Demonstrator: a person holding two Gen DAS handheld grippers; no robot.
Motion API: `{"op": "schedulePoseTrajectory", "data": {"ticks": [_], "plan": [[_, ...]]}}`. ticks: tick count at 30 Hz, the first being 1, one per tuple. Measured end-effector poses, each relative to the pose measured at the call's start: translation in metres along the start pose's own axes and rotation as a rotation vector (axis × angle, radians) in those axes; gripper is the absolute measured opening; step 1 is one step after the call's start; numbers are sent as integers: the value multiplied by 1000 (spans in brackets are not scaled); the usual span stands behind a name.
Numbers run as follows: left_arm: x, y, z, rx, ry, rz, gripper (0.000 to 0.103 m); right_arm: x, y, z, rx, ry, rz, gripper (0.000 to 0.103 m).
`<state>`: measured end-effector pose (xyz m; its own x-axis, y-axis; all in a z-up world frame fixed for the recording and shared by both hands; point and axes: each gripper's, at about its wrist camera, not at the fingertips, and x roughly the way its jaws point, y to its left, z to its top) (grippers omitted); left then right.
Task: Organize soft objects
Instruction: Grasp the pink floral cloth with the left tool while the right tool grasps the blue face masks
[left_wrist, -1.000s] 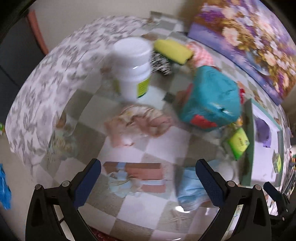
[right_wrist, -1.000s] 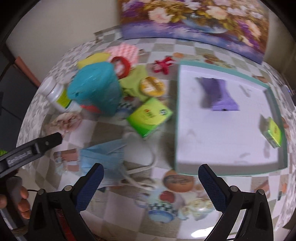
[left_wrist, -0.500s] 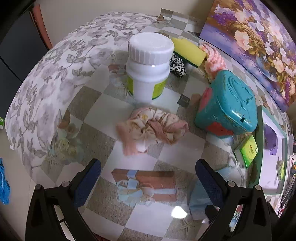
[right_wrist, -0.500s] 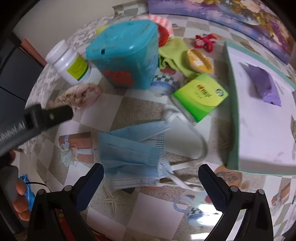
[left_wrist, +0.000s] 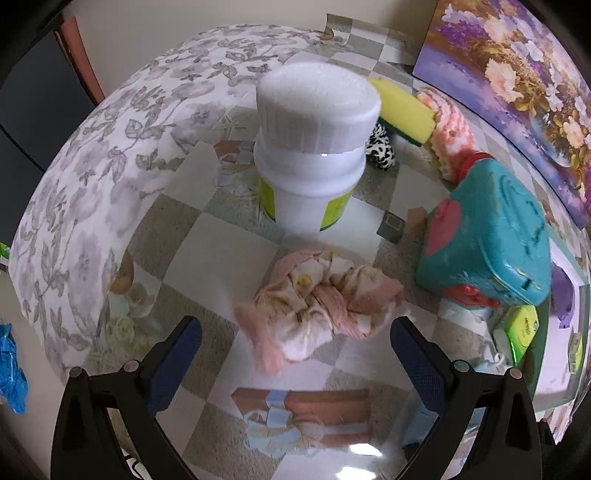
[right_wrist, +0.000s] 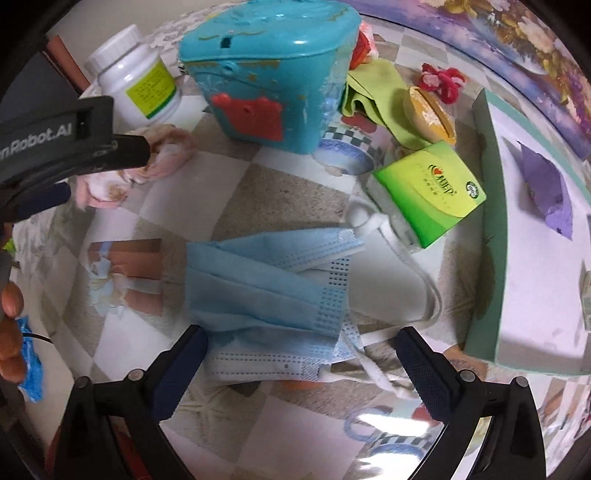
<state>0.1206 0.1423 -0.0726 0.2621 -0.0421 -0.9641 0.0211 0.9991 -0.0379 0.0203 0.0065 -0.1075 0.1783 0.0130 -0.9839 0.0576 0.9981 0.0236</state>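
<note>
The left gripper (left_wrist: 295, 354) hung wide open and empty, a limp pink cloth (left_wrist: 317, 310) between its fingers; soft and light, likely best pinched at its bunched middle.

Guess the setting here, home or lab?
Probably a home table: a patterned checkered tablecloth, a floral painting propped behind, and household clutter such as a blue face mask and a yellow sponge.

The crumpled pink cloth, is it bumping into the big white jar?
Apart. In the left wrist view, a strip of bare checkered tablecloth shows between the crumpled pink cloth and the base of the white jar.
</note>
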Motion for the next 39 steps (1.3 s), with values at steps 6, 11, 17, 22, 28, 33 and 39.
{"op": "schedulePoseTrajectory", "data": {"ticks": [6, 11, 17, 22, 28, 33, 39], "plan": [[9, 2, 6, 18, -3, 12, 101, 2, -1, 0, -4, -6, -5, 103], [16, 1, 9, 45, 14, -20, 73, -3, -8, -1, 16, -12, -1, 98], [18, -1, 8, 47, 26, -52, 39, -13, -19, -8, 17, -46, 17, 70], [14, 0, 2, 30, 37, -73, 24, -18, -25, -11, 17, -56, 47, 59], [2, 2, -8, 8, 30, -75, 20, -33, -31, -11, 9, -81, 73, 42], [-14, 4, -14, -10, 16, -96, 20, -43, -37, -12, 1, -88, 86, 23], [-37, 2, -22, -13, -10, -107, 20, -55, -48, -16, 19, -111, 101, 15]]}}
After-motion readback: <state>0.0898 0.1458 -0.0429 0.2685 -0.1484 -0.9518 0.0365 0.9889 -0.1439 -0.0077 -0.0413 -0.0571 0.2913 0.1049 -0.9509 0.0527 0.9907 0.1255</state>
